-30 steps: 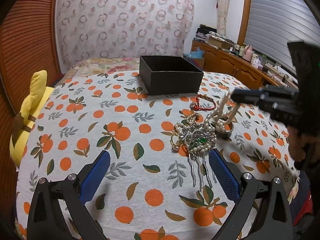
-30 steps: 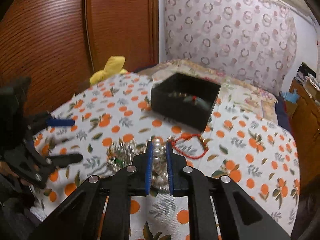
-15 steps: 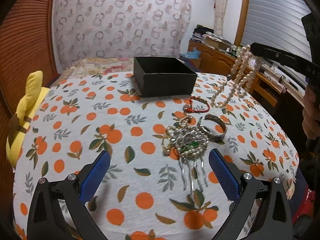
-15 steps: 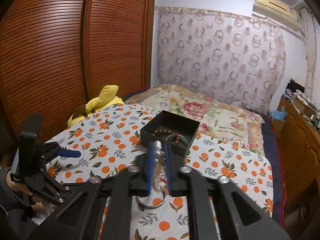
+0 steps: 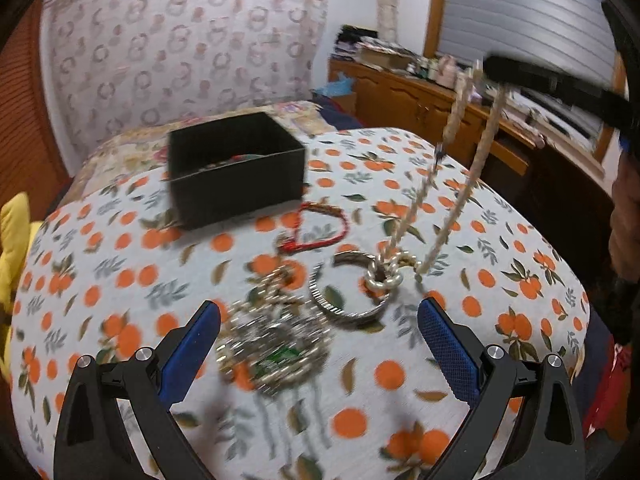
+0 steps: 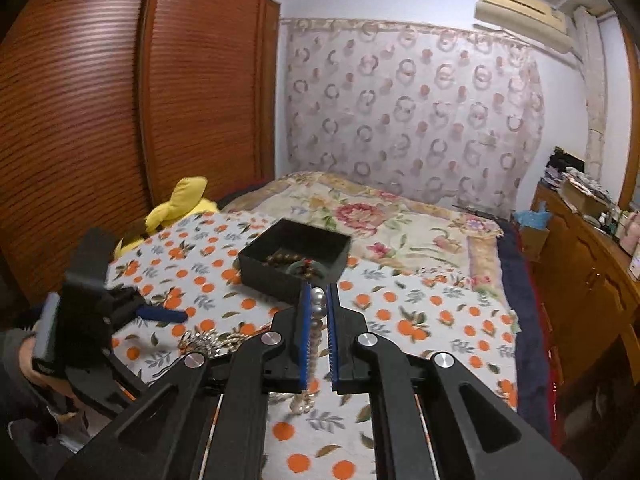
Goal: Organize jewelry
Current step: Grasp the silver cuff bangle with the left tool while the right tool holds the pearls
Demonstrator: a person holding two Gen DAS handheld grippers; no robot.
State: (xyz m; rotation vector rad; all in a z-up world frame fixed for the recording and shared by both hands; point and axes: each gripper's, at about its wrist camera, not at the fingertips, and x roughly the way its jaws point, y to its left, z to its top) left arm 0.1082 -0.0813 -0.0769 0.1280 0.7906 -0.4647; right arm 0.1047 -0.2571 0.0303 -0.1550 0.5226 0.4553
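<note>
In the left wrist view the left gripper (image 5: 320, 344) stands spread wide at the bottom of the frame, nothing between its blue pads, over a blurred pile (image 5: 276, 340) of silver jewelry. The pearl necklace (image 5: 452, 168) hangs as a long loop from the right gripper (image 5: 496, 70) at the upper right, its long axis running down and to the left, its lower end curled on the cloth (image 5: 120, 280) touching a metal bangle (image 5: 348, 300). A red bracelet (image 5: 320, 228) lies between bangle and black box (image 5: 236, 168), which sits in the upper middle. Bare cloth lies left of the pile; the cloth's edge falls away at right. In the right wrist view the right gripper (image 6: 318, 336) pinches the necklace (image 6: 317, 312) between nearly closed pads, the strand dropping straight down the frame's middle. Only this view shows the box's (image 6: 294, 256) inside, with brown beads (image 6: 280, 260), and the left gripper (image 6: 160, 314) from the side at left.
</note>
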